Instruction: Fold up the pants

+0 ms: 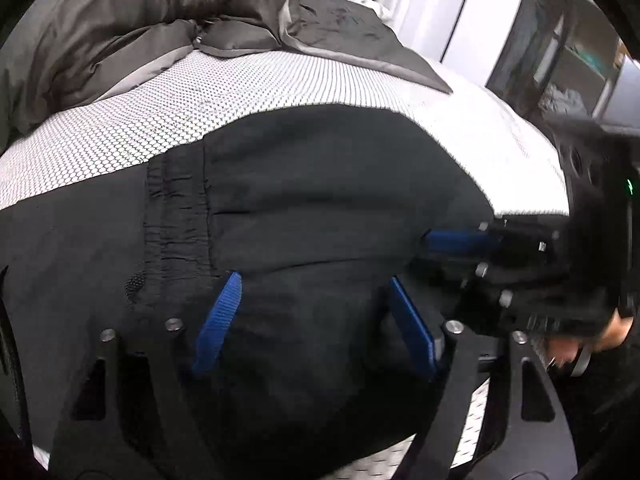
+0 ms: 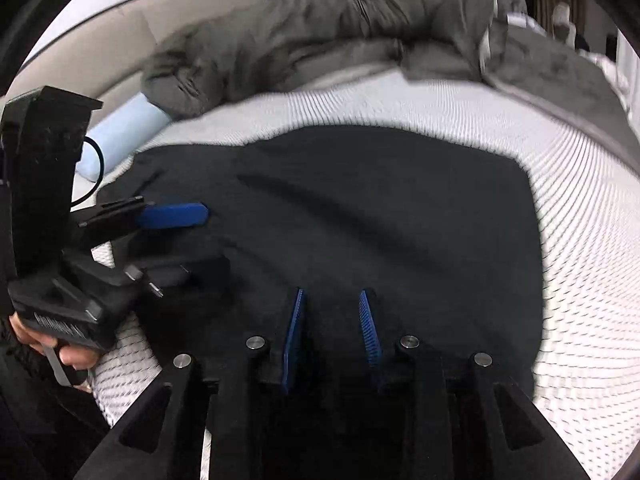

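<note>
Black pants (image 1: 320,180) (image 2: 380,200) lie spread on a white mesh-patterned mattress (image 1: 240,92) (image 2: 580,200). Their gathered elastic waistband (image 1: 176,208) runs down the left of the left wrist view. My left gripper (image 1: 314,278) (image 2: 200,244) hangs open and wide just over the cloth beside that waistband, with nothing pinched. My right gripper (image 2: 330,294) (image 1: 432,254) is low over the near part of the pants. Its blue pads stand a narrow gap apart, and I see only flat dark cloth below them. The two grippers sit close together, tips angled toward each other.
A rumpled grey duvet (image 1: 120,20) (image 2: 320,20) is heaped along the far side of the mattress. A pale blue pillow (image 2: 124,132) lies at the far left. A person's hands (image 2: 72,356) (image 1: 568,348) hold the gripper handles. Shelving (image 1: 560,60) stands beyond the bed.
</note>
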